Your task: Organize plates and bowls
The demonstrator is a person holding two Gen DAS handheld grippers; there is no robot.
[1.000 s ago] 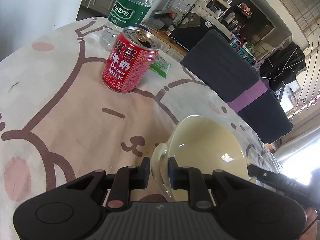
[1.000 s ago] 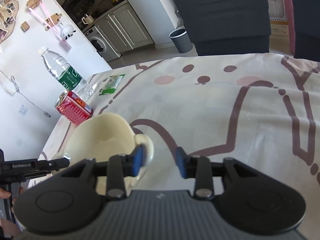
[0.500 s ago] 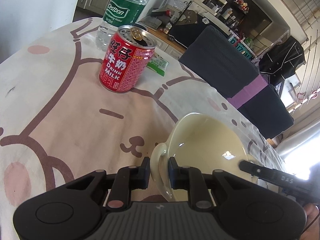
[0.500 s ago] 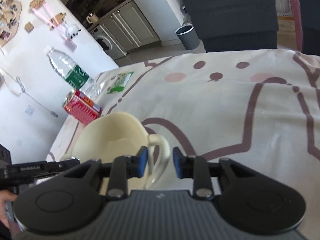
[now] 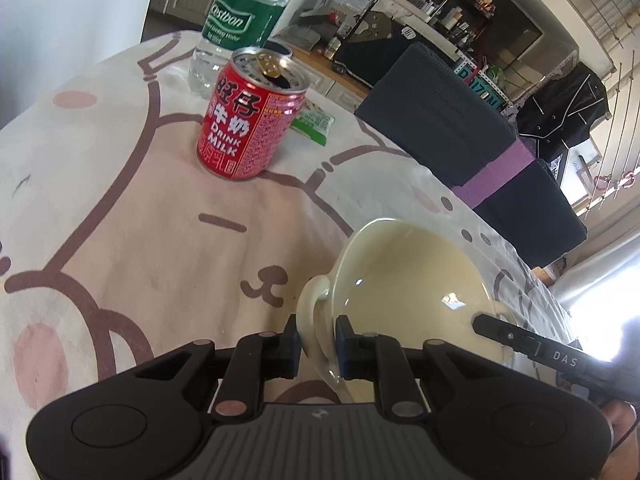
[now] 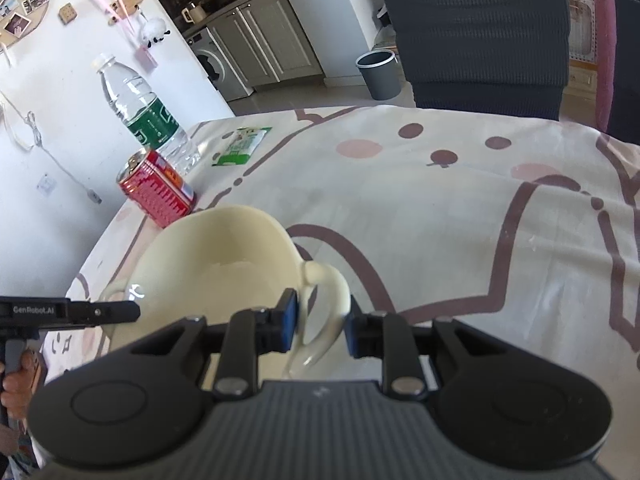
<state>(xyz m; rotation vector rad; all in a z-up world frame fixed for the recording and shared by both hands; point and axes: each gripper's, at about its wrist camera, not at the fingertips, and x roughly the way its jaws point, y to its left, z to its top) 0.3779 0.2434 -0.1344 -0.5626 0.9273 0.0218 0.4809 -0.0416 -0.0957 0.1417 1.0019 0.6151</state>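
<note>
Item: cream two-handled bowl [image 5: 408, 280], standing upright on the cartoon-print tablecloth [image 5: 132, 240], close to the table's near edge. Left gripper [image 5: 318, 338]: jaws drawn together and clamped on the bowl's left loop handle [image 5: 310, 312], one blue pad on each side of the loop. Right gripper [image 6: 320, 324]: jaws narrowed around the opposite loop handle [image 6: 328, 296], both pads touching it; the bowl's wall lies just left of the left pad. In each wrist view the other gripper's finger reaches in at the bowl's far side, with part of a hand [image 6: 16, 384] behind it. Beyond the bowl, towards the table's left edge: a red milk-drink can [image 5: 252, 116], opened and upright, near the bowl but apart from it in the right wrist view. Just behind the can, near the far left corner: a clear water bottle [image 6: 140, 112] with a green label, upright. Beside these, at the far edge: a flat green sachet [image 6: 242, 146]. Open room: the tablecloth right of the bowl, out to the far and right edges, is bare. Past the far edge: dark grey chairs [image 6: 480, 36], a grey waste bin [image 6: 378, 74] on the floor, and kitchen cabinets.
</note>
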